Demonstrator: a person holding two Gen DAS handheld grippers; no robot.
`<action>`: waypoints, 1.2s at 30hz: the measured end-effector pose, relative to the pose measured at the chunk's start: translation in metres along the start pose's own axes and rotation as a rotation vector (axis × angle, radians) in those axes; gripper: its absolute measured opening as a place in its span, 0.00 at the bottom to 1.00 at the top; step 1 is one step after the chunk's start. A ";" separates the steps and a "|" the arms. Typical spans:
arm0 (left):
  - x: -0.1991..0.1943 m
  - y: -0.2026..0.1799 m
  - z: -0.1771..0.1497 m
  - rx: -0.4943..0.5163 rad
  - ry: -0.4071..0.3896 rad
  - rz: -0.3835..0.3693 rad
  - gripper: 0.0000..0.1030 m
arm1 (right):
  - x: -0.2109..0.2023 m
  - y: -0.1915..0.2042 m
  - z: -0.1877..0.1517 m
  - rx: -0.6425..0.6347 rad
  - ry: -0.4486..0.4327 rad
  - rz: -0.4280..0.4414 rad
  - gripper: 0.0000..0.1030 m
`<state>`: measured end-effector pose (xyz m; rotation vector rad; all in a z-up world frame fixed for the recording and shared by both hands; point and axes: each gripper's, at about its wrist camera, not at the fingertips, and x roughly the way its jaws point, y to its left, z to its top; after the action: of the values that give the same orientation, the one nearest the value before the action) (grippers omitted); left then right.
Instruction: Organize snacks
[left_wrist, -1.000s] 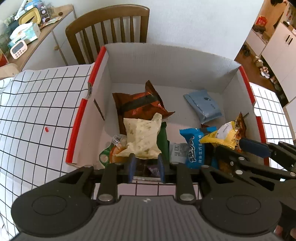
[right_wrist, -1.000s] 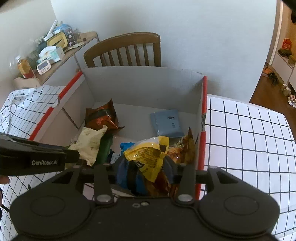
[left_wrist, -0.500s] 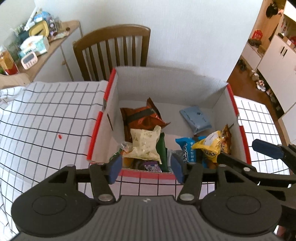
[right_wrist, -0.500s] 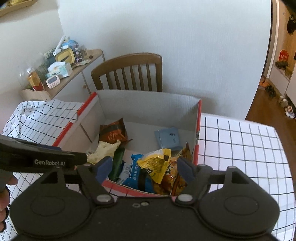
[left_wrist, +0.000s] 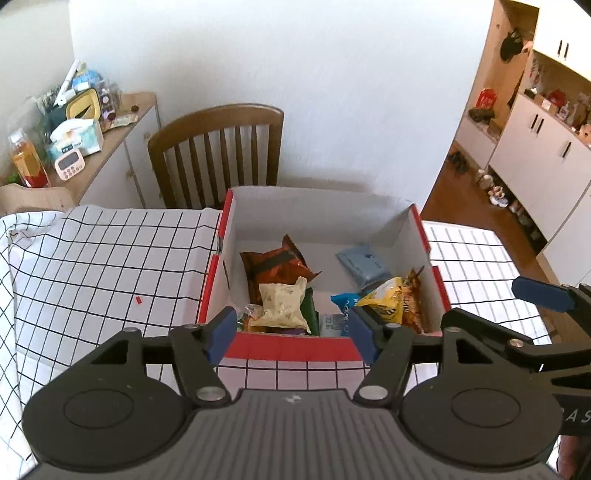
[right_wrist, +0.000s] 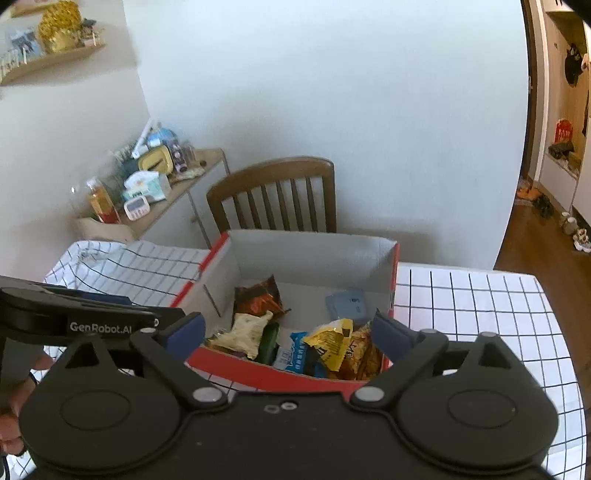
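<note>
A red-edged cardboard box (left_wrist: 295, 349) (right_wrist: 280, 373) sits on the checked tablecloth and holds several snack bags: an orange-brown bag (left_wrist: 275, 264) (right_wrist: 258, 301), a pale yellow bag (left_wrist: 282, 304) (right_wrist: 245, 330), a grey-blue pouch (left_wrist: 364, 264) (right_wrist: 347, 302), a blue packet (left_wrist: 345, 306) (right_wrist: 299, 354) and a yellow bag (left_wrist: 388, 301) (right_wrist: 332, 341). My left gripper (left_wrist: 293, 336) is open and empty, above the box's near edge. My right gripper (right_wrist: 290, 338) is open and empty, also above and short of the box.
A wooden chair (left_wrist: 218, 155) (right_wrist: 275, 197) stands behind the box at the table's far edge. A cluttered side shelf (left_wrist: 74, 125) (right_wrist: 147, 184) is at the far left. White cabinets (left_wrist: 546, 155) line the right. The checked tablecloth (left_wrist: 103, 266) (right_wrist: 476, 314) spreads either side.
Both grippers opened, letting go of the snacks they held in the box, then rose and pulled back away from it. The pale yellow and yellow bags stay in the box.
</note>
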<state>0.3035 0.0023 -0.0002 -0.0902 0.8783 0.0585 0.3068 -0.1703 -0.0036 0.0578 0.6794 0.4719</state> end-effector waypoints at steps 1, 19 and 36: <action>-0.005 0.000 -0.001 0.001 -0.007 -0.002 0.64 | -0.005 0.001 -0.001 -0.005 -0.013 0.000 0.97; -0.070 0.006 -0.046 0.008 -0.137 -0.008 0.86 | -0.063 0.017 -0.030 -0.025 -0.111 0.024 1.00; -0.092 0.010 -0.080 -0.021 -0.134 0.006 0.86 | -0.091 0.026 -0.054 -0.004 -0.158 0.019 1.00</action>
<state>0.1821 0.0028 0.0194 -0.1017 0.7443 0.0783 0.2016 -0.1927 0.0134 0.0972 0.5228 0.4818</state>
